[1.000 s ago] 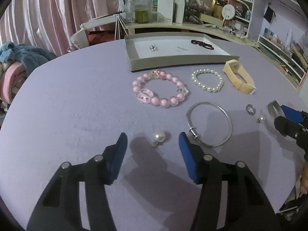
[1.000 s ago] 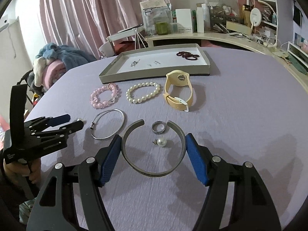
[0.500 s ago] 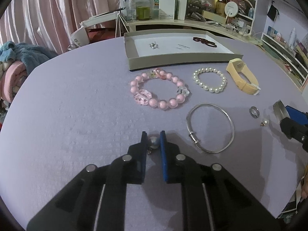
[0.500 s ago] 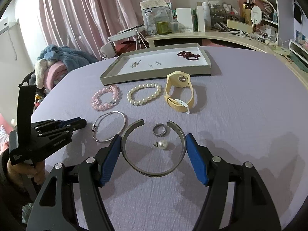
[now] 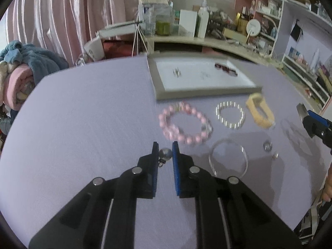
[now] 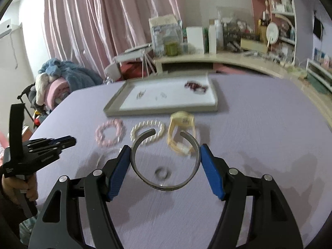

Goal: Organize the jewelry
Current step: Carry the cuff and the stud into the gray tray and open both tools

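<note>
Pearl earring (image 5: 165, 153) pinched in left gripper (image 5: 165, 148) shows only there; right gripper (image 6: 166, 155) clasps open cuff bangle (image 6: 166, 183).

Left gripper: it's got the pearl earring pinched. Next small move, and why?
Probably carry it forward to the tray and release there. The left gripper is shut on the pearl earring, apparently clear of the cloth, and other small pieces already lie on the tray's white floor.
</note>
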A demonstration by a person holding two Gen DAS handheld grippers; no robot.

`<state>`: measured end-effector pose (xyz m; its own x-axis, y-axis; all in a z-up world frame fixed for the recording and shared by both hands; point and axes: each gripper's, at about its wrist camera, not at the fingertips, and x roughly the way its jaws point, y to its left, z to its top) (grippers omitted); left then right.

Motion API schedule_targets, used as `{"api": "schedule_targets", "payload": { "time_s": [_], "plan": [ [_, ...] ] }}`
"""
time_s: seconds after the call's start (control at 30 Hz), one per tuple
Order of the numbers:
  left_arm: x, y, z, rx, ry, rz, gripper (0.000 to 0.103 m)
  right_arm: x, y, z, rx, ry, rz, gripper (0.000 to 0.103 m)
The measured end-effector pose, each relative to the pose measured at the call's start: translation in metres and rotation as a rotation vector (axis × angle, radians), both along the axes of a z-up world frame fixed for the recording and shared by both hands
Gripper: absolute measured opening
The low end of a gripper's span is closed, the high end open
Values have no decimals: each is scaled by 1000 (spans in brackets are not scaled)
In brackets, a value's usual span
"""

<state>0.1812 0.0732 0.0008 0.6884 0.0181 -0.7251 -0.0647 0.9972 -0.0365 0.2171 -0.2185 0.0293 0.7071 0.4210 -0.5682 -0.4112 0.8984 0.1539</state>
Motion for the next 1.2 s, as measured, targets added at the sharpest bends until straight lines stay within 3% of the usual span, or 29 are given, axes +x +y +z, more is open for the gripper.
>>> {"api": "schedule_targets", "payload": {
  "time_s": [0.13, 0.3, 0.53, 0.73, 1.0, 1.07, 1.2],
  "plan": [
    [18, 4, 26, -22, -52, -8, 13, 29, 6, 21, 2, -45, -11, 69],
    [54, 5, 52, -52, -101, -25, 13, 88, 20, 38, 45, -12, 1, 69],
    [120, 0, 71, -108, -129, -58, 13, 172, 51, 25, 17, 70, 29, 69],
    [181, -2, 61, -118, -100, -67, 13, 216, 72, -35, -98, 246, 32, 69],
    [224, -5, 35, -124, -50, -57, 13, 221, 77, -57, -191, 232, 36, 71],
    [229, -7, 30, -116, -41, -58, 13, 219, 69, -55, -168, 226, 35, 79],
    [240, -8, 20, -113, -22, -56, 13, 224, 54, -44, -116, 213, 23, 80]
  ]
}}
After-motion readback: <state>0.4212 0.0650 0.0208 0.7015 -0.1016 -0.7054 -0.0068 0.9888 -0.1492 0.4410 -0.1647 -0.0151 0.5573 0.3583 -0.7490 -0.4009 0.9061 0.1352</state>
